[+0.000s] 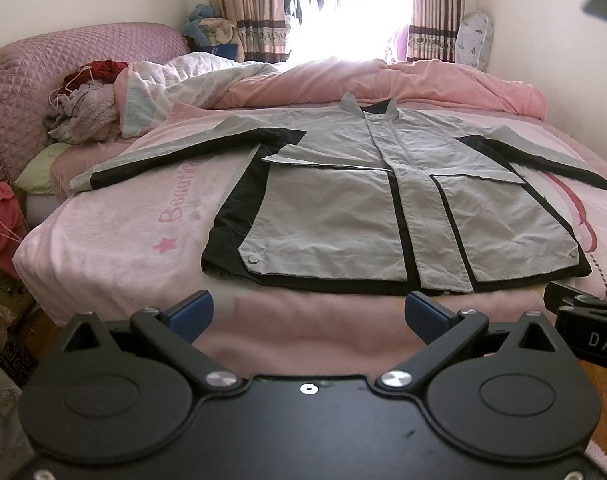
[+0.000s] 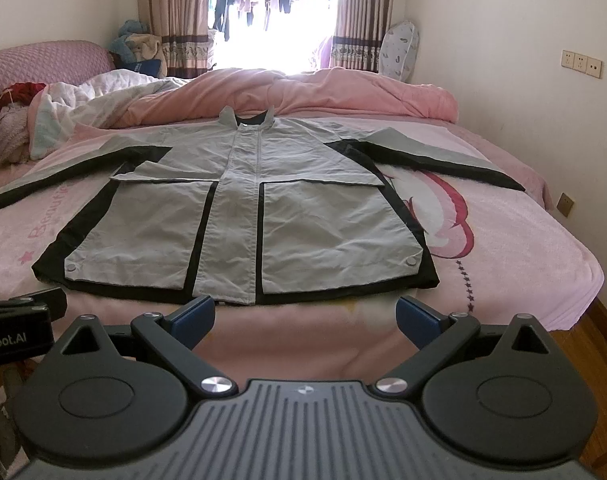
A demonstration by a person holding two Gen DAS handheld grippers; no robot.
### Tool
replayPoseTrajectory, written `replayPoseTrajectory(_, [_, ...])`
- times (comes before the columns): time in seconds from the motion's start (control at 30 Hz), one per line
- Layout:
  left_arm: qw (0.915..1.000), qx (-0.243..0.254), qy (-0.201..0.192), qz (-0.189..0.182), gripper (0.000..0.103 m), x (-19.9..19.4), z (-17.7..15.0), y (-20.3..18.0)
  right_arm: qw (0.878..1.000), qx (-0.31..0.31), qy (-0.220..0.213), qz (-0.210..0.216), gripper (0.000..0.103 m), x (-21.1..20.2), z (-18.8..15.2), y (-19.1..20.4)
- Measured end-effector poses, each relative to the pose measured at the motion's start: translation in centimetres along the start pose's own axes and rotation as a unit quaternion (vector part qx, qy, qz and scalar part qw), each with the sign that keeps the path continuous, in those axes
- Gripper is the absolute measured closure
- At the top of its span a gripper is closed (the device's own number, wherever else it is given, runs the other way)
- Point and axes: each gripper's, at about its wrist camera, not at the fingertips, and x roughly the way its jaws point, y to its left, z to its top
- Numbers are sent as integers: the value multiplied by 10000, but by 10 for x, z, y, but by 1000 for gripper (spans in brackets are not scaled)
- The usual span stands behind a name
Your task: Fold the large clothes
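Note:
A grey jacket with black panels (image 1: 343, 216) (image 2: 239, 216) lies flat and face up on the pink bed sheet (image 1: 115, 248) (image 2: 503, 260), both sleeves spread out sideways, collar toward the window. My left gripper (image 1: 309, 312) hovers open just short of the jacket's hem, nothing between its blue pads (image 1: 191, 312). The right gripper (image 2: 305, 312) is also open and empty, held before the hem near its middle. Each gripper's body shows at the edge of the other's view: the right one (image 1: 583, 320) and the left one (image 2: 19, 320).
A pink duvet (image 1: 383, 84) (image 2: 323, 92) is bunched at the far side of the bed. A pile of clothes (image 1: 83, 104) and a white quilt (image 1: 191, 76) lie at the left by the padded headboard (image 1: 43, 64). Curtains frame a bright window (image 2: 271, 4). Wooden floor (image 2: 583, 360) lies right.

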Motion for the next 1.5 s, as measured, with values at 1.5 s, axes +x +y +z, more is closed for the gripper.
replayPoseTrajectory(1.5, [9992,-395,-27,-91,0,41,34,36,9997,182,-139,-77,0,46,48,-11])
